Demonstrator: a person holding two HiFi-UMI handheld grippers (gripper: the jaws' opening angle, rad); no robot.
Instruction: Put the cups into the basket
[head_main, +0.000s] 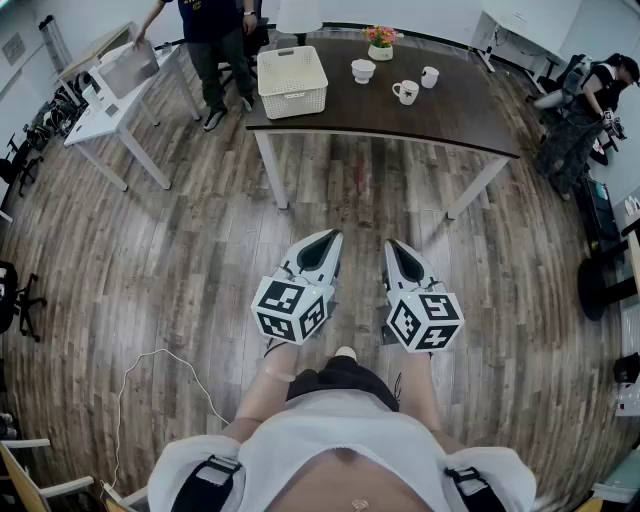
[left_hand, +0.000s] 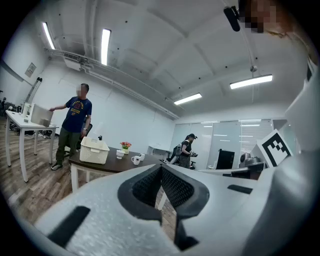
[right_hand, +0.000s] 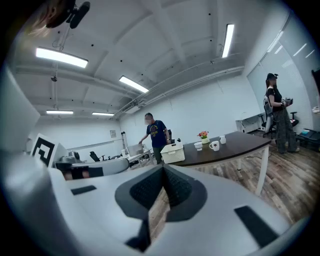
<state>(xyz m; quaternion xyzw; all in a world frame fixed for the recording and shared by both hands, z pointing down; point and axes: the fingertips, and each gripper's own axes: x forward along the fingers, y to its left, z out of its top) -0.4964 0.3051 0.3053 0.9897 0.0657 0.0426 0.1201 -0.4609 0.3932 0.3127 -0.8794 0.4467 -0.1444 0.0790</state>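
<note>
A white slatted basket (head_main: 292, 82) stands at the left end of a dark brown table (head_main: 450, 125) across the room. Three white cups sit to its right: a wide cup (head_main: 363, 70), a mug with a red mark (head_main: 405, 92) and a small mug (head_main: 429, 77). Both grippers hover over the wooden floor, well short of the table. My left gripper (head_main: 334, 237) is shut and empty, its tips meeting (left_hand: 161, 168). My right gripper (head_main: 392, 244) is also shut with nothing in it (right_hand: 163, 168). The basket (left_hand: 94, 150) (right_hand: 172, 152) and the marked mug (left_hand: 136, 160) (right_hand: 214, 145) appear far ahead in both gripper views.
A pot of flowers (head_main: 380, 42) stands behind the cups. A person in a dark shirt (head_main: 215, 30) stands by the basket's far side, next to a white desk (head_main: 110, 105). Another person (head_main: 590, 100) is at the right. A thin cable (head_main: 150, 365) lies on the floor.
</note>
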